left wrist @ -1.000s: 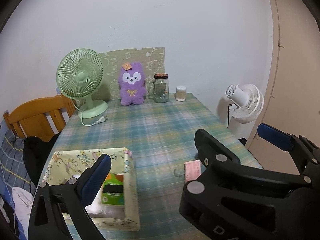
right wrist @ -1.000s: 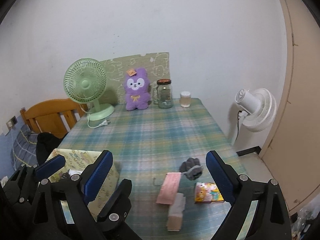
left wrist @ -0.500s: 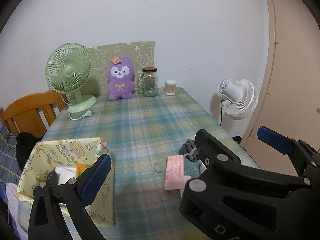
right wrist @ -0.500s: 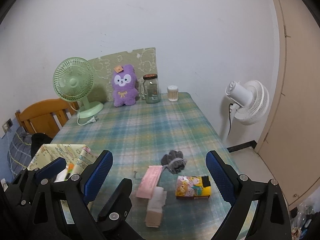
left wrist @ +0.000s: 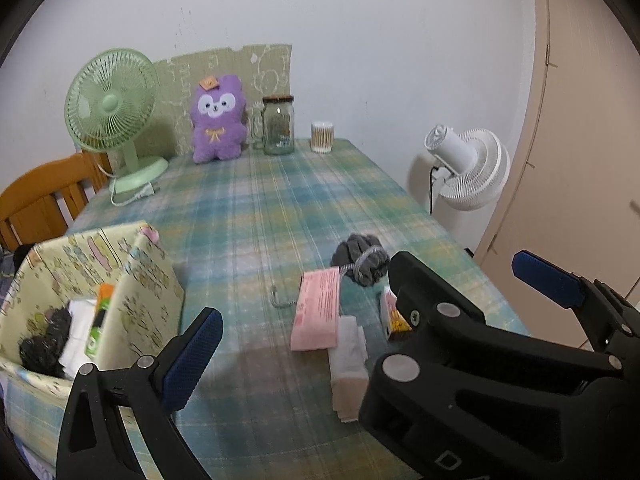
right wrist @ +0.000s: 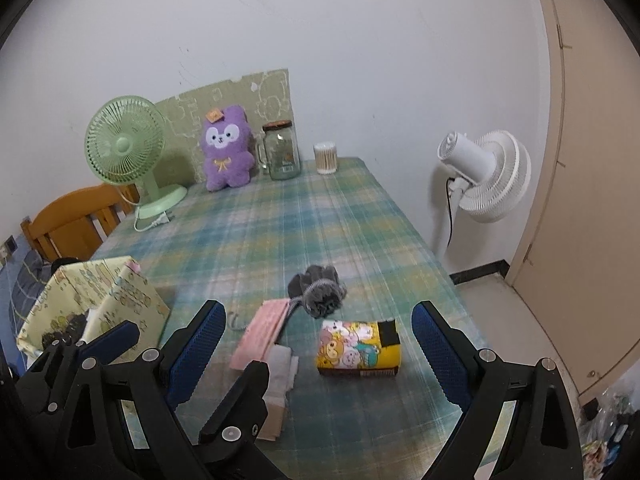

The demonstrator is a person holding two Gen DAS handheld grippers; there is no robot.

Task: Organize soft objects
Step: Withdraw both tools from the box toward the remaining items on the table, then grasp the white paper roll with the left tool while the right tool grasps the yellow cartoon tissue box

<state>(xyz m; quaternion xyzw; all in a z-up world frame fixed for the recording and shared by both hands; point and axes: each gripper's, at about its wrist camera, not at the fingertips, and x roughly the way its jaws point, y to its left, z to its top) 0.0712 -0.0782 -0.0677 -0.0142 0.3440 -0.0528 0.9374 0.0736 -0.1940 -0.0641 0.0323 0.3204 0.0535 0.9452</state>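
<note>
The patterned storage box [right wrist: 120,300] sits at the left edge of the counter [right wrist: 304,224], holding items. The pink packet [right wrist: 262,334], folded tissues [right wrist: 280,364], gray sock bundle [right wrist: 320,290] and cartoon tissue pack [right wrist: 358,344] lie near the front edge. The left tool [left wrist: 360,304] and right tool [right wrist: 320,344] both hover spread and empty.

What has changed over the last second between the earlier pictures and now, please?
Both grippers pulled back and up from the table: the pink packet, grey scrubber and cartoon tissue pack now sit farther ahead, and the patterned box shows more of its inside. Nothing was gripped or released; the right gripper and left gripper stay open and empty. The items themselves did not move.
</note>
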